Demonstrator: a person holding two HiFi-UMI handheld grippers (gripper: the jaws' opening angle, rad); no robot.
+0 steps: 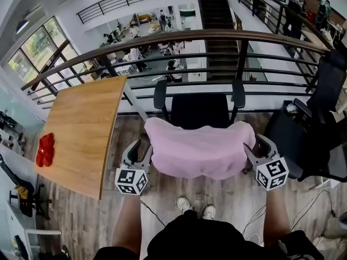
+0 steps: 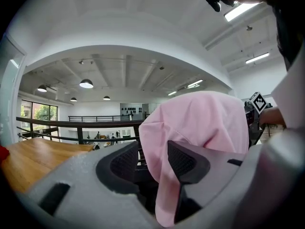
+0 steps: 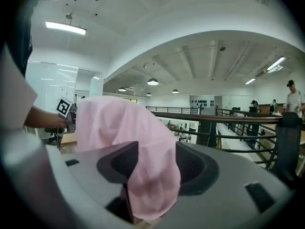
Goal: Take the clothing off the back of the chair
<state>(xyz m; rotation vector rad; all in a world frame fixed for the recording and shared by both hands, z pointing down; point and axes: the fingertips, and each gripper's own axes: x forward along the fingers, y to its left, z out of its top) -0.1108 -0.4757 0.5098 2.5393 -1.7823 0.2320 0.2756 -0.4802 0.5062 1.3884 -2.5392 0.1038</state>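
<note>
Pink fabric hangs loosely between the fingers [image 2: 185,160] of the left gripper [image 2: 152,162], which stand wide apart with a drooping corner of the clothing [image 2: 200,123] in the gap, not pinched. The right gripper [image 3: 157,163] is the same, its fingers [image 3: 121,162] spread and a fold of the clothing sagging between them unclamped. From the head view, the two grippers flank the clothing at its left and right ends, and it lies draped over the back of the black chair [image 1: 199,110], so nothing is lifted yet. A wooden table [image 1: 81,129] stands just to the left, with a railing [image 1: 162,39] beyond. The step in hand looks like taking hold at both ends. Next, I judge, both pairs of fingers need to close on the fabric and then rise together, so the clothing clears the chair back without snagging.
</note>
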